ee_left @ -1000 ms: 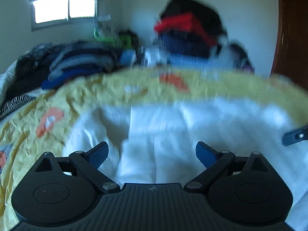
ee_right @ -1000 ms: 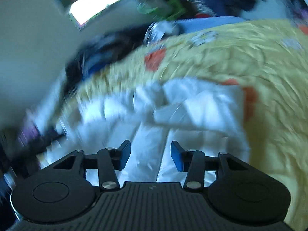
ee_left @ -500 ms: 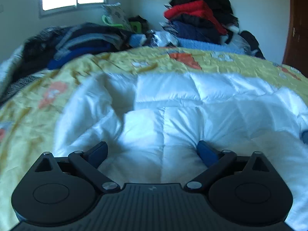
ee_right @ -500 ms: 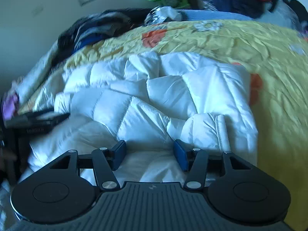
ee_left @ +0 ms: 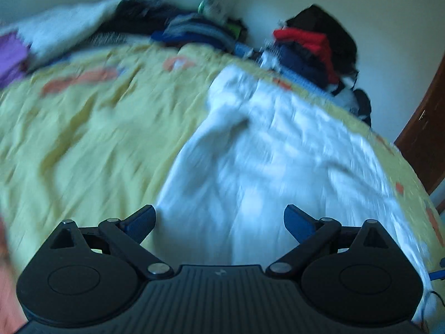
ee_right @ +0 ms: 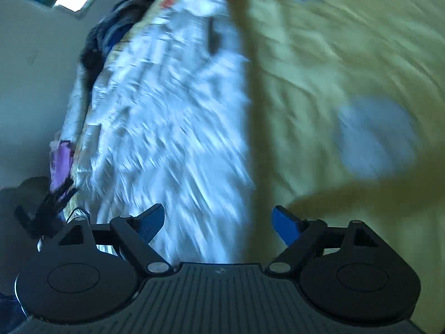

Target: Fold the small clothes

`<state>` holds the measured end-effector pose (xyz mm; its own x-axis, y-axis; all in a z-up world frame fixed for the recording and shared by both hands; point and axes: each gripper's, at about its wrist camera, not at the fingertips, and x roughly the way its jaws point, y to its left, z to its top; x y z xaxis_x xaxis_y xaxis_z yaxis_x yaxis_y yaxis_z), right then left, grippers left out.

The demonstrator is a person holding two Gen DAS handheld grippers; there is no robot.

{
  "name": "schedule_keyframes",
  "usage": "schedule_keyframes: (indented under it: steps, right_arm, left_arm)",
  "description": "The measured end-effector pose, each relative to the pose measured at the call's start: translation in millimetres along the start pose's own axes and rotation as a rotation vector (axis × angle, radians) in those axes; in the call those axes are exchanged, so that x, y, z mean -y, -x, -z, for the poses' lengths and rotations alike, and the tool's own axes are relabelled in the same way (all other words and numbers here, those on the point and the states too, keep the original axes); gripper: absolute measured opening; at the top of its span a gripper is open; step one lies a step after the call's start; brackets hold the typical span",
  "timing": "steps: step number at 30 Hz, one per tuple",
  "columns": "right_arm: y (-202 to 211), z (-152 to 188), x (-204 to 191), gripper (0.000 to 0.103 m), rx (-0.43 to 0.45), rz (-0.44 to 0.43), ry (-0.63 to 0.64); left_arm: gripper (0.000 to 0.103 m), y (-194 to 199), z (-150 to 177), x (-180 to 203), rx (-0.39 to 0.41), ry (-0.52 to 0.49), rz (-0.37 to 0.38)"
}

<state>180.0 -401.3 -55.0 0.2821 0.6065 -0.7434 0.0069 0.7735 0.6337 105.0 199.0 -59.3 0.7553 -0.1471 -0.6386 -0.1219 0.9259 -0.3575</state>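
2 claws, left gripper [ee_left: 219, 220] and right gripper [ee_right: 218, 220], both wide and holding nothing, over white puffy jacket [ee_left: 278, 150], yellow blanket [ee_left: 83, 128] beside it

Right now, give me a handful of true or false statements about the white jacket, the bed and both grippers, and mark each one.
1. The white puffy jacket lies on a yellow bedspread. True.
2. The left gripper is clamped on the jacket. False: its fingers are spread apart, holding nothing.
3. The right gripper is open. True.
4. The far end of the bed is bare. False: a clothes pile with a red garment sits there.
5. The bedspread is plain. False: it carries orange patches.
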Motion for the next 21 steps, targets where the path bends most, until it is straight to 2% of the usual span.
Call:
schedule_keyframes:
  steps: [4, 7, 11, 13, 15, 21]
  right_arm:
    - [-1.1, 27.6, 13.2, 0.087, -0.004, -0.04, -0.06]
    - [-5.2, 33.7, 20.6, 0.101, 0.044, -0.129, -0.122]
    - [-9.6, 35.2, 22.9, 0.1, 0.041, -0.174, -0.167]
    - [-10.7, 36.1, 23.2, 0.1, 0.045, -0.195, -0.184]
    - [-13.1, 37.0, 25.3, 0.1, 0.05, -0.224, -0.193]
    - [-20.4, 34.5, 15.7, 0.1, 0.059, -0.237, -0.16]
  left_arm:
    - [0.1, 26.3, 17.4, -28.5, -0.055, 0.085, 0.032]
    - [0.1, 28.2, 20.7, -54.1, -0.113, 0.25, 0.115]
    - [0.1, 27.1, 35.5, -81.9, -0.168, 0.493, 0.266]
    - [0.1, 26.5, 41.3, -88.8, -0.178, 0.551, 0.304]
    - [0.1, 27.4, 43.0, -93.2, -0.185, 0.569, 0.303]
    - [0.1, 39.2, 35.4, -105.6, -0.204, 0.504, 0.226]
